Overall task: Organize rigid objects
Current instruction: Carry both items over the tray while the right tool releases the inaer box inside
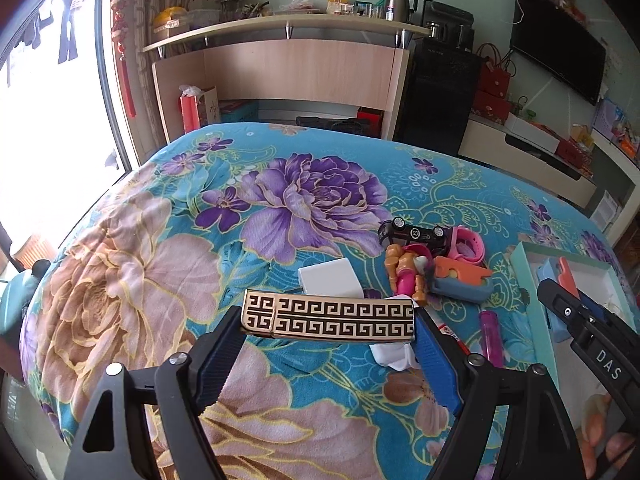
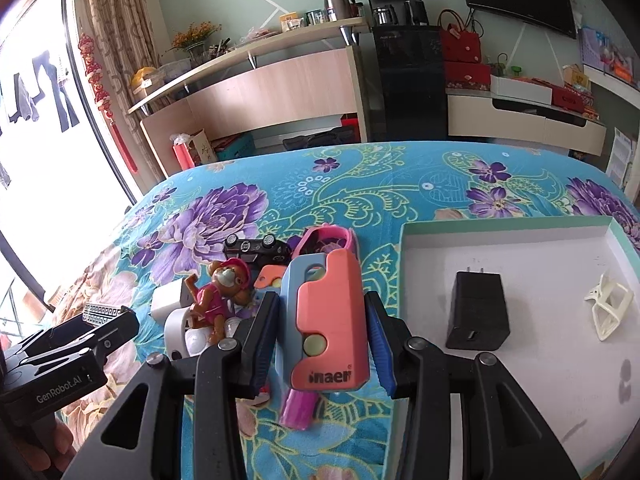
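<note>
So my left hand-held gripper [image 1: 328, 322] is clamped on a flat gold-and-black box with a Greek key pattern [image 1: 328, 317], held crosswise between the two blue pads and up off the bed [image 1: 132, 264]; my right hand-held gripper [image 2: 322, 320] has its pads pressed on both sides of a coral-and-blue plastic toy with "inaer" printed on it [image 2: 324, 320], held upright and lifted too.

Under that toy there's a magenta tube [image 2: 298, 410] lying on the floral bedspread; just left of it sits the rest of the pile: a little dog figure in a pink outfit [image 2: 218, 296], a white charger cube [image 2: 168, 302], a black toy car flipped on its roof [image 2: 256, 248], a pink watch-looking strap thing [image 2: 326, 238] and another orange-and-blue toy [image 1: 460, 280] touching the figure.

Off to the right is the shallow box lid with a teal rim and white inside [image 2: 500, 232]; already in it are a black plug adapter [image 2: 478, 312] and a white hair clip [image 2: 610, 306], well apart from each other.
</note>
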Motion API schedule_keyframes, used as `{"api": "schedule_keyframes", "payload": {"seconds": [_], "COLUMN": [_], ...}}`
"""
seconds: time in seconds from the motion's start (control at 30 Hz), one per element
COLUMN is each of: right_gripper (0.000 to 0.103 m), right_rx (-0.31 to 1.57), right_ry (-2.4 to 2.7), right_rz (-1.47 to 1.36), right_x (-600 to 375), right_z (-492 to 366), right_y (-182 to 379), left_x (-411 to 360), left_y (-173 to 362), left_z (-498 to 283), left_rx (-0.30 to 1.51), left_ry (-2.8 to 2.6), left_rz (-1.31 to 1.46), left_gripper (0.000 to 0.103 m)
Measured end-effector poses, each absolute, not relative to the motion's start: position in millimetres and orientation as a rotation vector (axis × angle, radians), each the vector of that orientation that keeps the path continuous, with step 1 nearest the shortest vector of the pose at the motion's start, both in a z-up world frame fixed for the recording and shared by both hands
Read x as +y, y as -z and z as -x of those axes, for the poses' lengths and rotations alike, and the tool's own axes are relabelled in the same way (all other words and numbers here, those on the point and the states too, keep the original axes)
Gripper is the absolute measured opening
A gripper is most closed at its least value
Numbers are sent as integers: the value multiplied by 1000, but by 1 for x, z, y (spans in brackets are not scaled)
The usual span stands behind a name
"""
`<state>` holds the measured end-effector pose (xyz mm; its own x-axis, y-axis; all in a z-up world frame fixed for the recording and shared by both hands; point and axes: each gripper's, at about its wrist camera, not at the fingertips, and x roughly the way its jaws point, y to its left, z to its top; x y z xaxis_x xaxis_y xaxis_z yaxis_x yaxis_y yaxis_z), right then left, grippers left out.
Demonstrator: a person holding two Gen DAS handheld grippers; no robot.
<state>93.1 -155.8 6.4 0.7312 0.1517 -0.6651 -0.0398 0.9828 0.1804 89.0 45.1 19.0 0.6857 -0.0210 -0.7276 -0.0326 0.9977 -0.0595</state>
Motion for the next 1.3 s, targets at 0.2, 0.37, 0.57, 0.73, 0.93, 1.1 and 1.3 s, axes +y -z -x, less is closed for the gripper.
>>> {"api": "schedule_keyframes", "payload": {"seconds": [0.2, 0.37, 0.57, 0.73, 0.93, 1.1, 1.3], "right_gripper": [44, 44, 44, 44, 44, 44, 44], "right_rx": [727, 739, 785, 807, 824, 828, 851], "right_ry": [58, 176, 259, 303, 322, 326, 315], "right_rz": [-157, -185, -284, -341, -368, -405, -395], "right_x": [-201, -244, -291, -316, -334, -347, -349], "right_z": [-88, -81, -70, -62, -56, -49, -52], "right_y": [-15, -16, -9, -2, 2, 3, 9], "left_x": [-3, -56, -123, -169, -202, -213, -221], "left_y": [-28, -36, -39, -30, -8, 5, 18], "left_z": [-88, -84, -80, -79, -79, -81, -82], "left_rx": [810, 810, 816, 825, 861, 886, 906], "left_ry": [94, 206, 339, 416, 446, 444, 438], "left_rz": [-11, -97, -213, -287, -352, -379, -397], "left_gripper": [84, 84, 84, 84, 84, 84, 84]}}
